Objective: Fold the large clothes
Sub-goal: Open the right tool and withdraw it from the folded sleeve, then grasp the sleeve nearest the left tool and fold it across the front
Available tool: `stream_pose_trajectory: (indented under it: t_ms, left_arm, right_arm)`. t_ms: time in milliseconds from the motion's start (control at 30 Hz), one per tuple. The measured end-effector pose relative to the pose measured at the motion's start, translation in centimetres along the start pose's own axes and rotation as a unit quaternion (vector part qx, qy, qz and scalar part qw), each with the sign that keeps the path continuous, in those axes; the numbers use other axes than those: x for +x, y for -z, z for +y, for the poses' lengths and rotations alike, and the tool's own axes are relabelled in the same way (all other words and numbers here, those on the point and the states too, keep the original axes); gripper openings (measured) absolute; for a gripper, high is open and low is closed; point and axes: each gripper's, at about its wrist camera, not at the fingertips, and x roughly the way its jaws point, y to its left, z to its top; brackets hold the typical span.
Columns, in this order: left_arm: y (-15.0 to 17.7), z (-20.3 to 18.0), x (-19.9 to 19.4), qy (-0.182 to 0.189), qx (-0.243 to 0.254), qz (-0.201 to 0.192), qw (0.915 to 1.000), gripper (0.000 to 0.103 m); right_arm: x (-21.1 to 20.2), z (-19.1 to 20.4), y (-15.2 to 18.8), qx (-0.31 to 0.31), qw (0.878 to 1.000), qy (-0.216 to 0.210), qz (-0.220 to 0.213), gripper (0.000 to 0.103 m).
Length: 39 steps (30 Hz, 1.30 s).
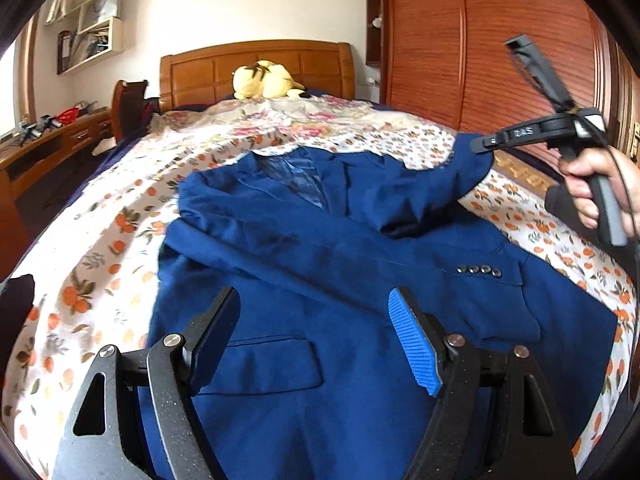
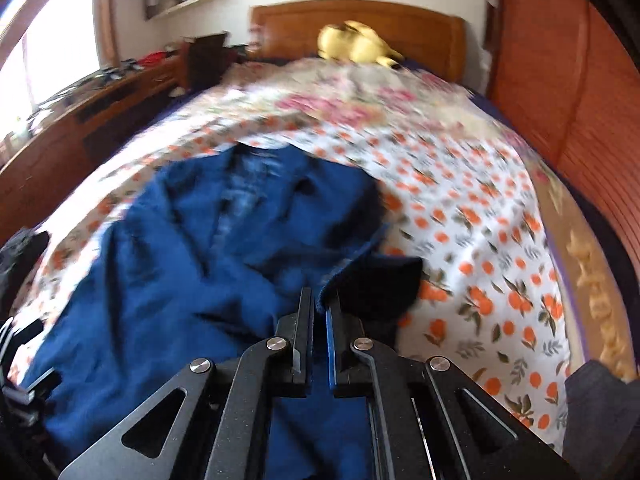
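Note:
A dark blue suit jacket (image 1: pixel 320 248) lies face up on the bed, collar toward the headboard, with one sleeve folded across its chest. My left gripper (image 1: pixel 314 300) hovers open over the jacket's lower front near a flap pocket, with nothing between its fingers. At the right, a hand holds my right gripper (image 1: pixel 486 144), which is shut on the jacket's right shoulder edge and lifts it off the sheet. In the blurred right wrist view, the right gripper (image 2: pixel 320 300) has a fold of the jacket (image 2: pixel 180 248) pinched between its nearly closed fingers.
The bed carries an orange-patterned floral sheet (image 1: pixel 100 260). A yellow plush toy (image 1: pixel 264 80) sits by the wooden headboard (image 1: pixel 312 60). A wooden wardrobe (image 1: pixel 480 40) flanks the bed's right side; a desk (image 1: pixel 52 140) and chair (image 1: pixel 128 108) stand at the left. Dark cloth (image 1: pixel 16 312) lies at the left edge.

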Motion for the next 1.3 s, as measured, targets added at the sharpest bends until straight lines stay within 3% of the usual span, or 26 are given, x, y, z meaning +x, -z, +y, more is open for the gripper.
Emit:
stream_pose_trajectory:
  t_ms: [300, 400, 467, 567, 733, 933, 1167, 1300]
  left_arm:
    - [-0.8, 2.3, -3.2, -0.014, -0.036, -0.025, 0.9990, 0.078]
    - [-1.2, 2.5, -4.2, -0.017, -0.043, -0.034, 0.9983, 0.078]
    - [-1.3, 2.4, -4.9, -0.024, -0.040, -0.040, 0.9981, 0.078]
    - [-1.4, 2.2, -5.6, -0.027, -0.039, -0.045, 0.9979, 0.078]
    - [-1.2, 1.2, -6.2, -0.029, -0.029, -0.047, 0.9981, 0.078]
    - [-0.5, -0.7, -6.1, -0.020, -0.007, -0.037, 0.9991, 0.078]
    - [0.2, -3.6, -4.3, 0.018, 0.011, -0.014, 0.9997, 0.077]
    - [0.9, -4.9, -2.6, 0.048, 0.016, 0.017, 0.9986, 0.060]
  right_arm:
    - [-8.3, 8.3, 3.1, -0.048, 0.995, -0.082, -0.018, 0.004]
    - [-9.8, 9.0, 3.8, -0.054, 0.994, -0.094, -0.009, 0.005]
    - [-10.5, 9.3, 4.3, -0.055, 0.993, -0.100, -0.004, 0.011]
    - [-12.2, 8.9, 4.7, -0.062, 0.994, -0.090, -0.009, 0.023]
    - [-13.3, 7.6, 5.1, -0.051, 0.996, -0.070, -0.018, 0.031]
    - [-14.5, 5.8, 8.2, -0.028, 0.998, -0.045, -0.023, 0.032]
    - [-13.2, 4.1, 12.4, -0.011, 1.000, -0.014, -0.004, 0.033]
    - [-12.4, 3.6, 13.8, -0.001, 1.000, -0.008, 0.003, 0.033]
